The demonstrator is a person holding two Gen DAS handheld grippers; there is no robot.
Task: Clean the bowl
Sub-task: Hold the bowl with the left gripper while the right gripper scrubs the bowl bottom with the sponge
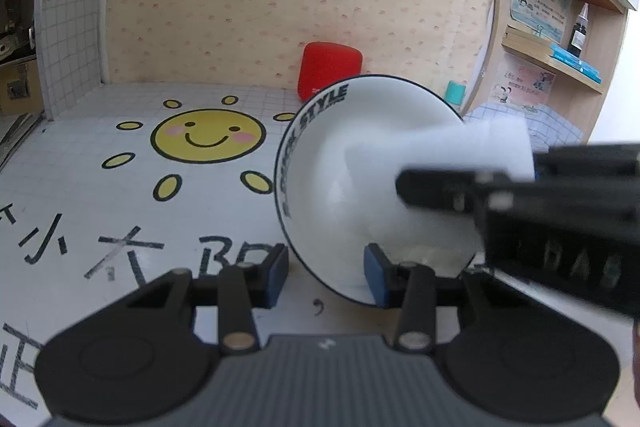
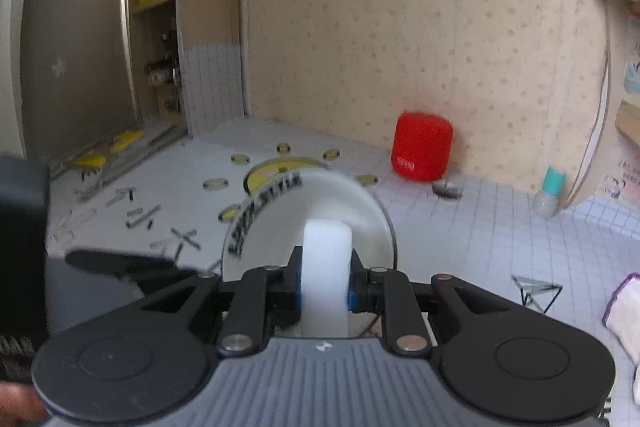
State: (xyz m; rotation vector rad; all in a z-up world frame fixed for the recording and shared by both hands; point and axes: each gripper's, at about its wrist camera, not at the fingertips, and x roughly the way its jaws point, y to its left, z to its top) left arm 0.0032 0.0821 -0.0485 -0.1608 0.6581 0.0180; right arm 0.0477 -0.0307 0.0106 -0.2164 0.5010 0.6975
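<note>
Soft daylight, fisheye bending, motion blur

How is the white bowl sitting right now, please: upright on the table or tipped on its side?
Tipped. The white bowl stands on its rim, opening facing sideways toward the white sponge that the right gripper presses inside.

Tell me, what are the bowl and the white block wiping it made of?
The bowl looks like glazed ceramic: smooth, glossy white with a thin dark rim and printed black letters. The white block looks like soft foam sponge: matte, with rounded edges, and it seems to pinch in slightly where the right gripper squeezes it.
</note>
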